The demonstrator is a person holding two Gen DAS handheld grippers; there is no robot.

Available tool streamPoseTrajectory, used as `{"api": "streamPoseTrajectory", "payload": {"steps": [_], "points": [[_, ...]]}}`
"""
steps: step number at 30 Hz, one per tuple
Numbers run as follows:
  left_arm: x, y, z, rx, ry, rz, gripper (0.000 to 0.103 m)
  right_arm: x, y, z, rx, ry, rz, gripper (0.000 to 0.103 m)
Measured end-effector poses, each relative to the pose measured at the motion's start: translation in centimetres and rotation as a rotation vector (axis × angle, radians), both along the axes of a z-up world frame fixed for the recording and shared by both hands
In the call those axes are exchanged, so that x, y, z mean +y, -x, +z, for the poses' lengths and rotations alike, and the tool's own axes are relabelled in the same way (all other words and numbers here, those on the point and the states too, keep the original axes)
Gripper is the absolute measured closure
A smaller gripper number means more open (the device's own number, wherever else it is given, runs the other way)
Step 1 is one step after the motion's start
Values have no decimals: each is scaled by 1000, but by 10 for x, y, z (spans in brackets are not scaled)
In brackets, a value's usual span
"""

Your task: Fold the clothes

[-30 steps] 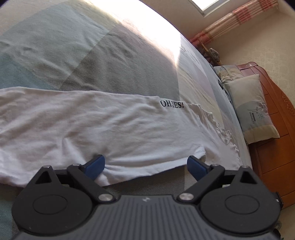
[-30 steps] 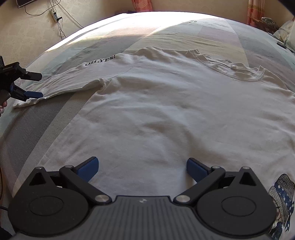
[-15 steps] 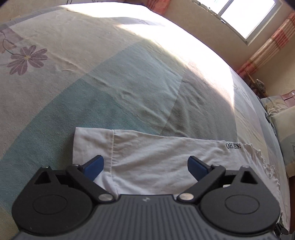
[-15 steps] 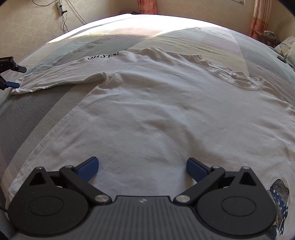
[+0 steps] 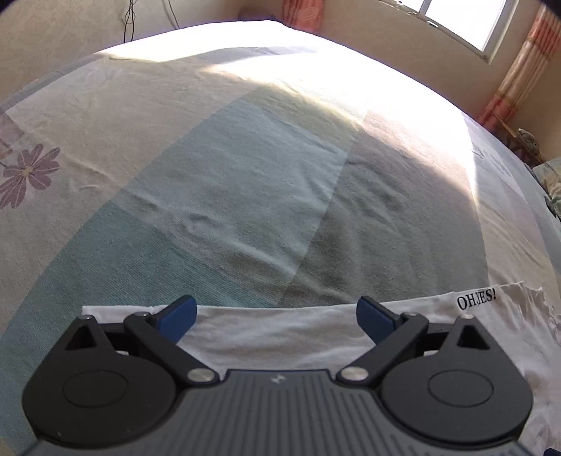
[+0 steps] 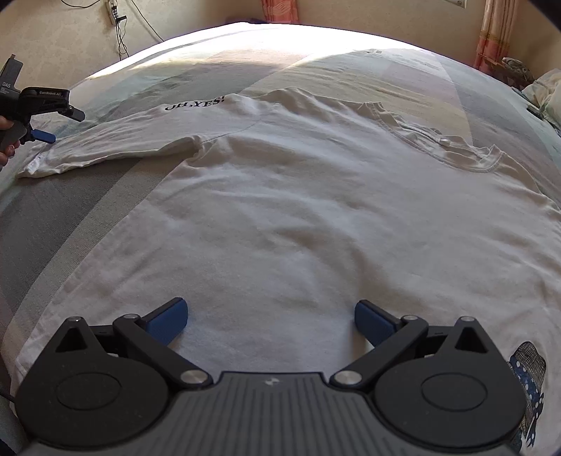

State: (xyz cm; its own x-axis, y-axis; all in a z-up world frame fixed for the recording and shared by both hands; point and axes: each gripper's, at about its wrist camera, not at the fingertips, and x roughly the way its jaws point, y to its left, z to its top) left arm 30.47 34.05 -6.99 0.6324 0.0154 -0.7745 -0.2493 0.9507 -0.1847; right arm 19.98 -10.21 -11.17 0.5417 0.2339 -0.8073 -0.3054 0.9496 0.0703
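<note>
The right tool hangs low over the body of a white shirt, its blue fingers spread wide with nothing between them. A printed figure sits on the cloth by the right finger. The shirt lies flat on the bed, neckline toward the far right. Its long sleeve stretches left, with black lettering near the shoulder. At the cuff, the left tool is spread wide over the sleeve's edge, gripping nothing; a hand holds its handle. Beyond lie the patchwork bedspread, a flower print, curtains and a window.
</note>
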Motion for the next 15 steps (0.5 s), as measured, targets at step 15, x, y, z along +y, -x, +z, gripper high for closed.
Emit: {"api": "streamPoseTrajectory", "payload": {"steps": [15], "points": [[-224, -65, -42, 20, -195, -427, 2, -116, 33, 43, -101, 55, -296, 0]]}}
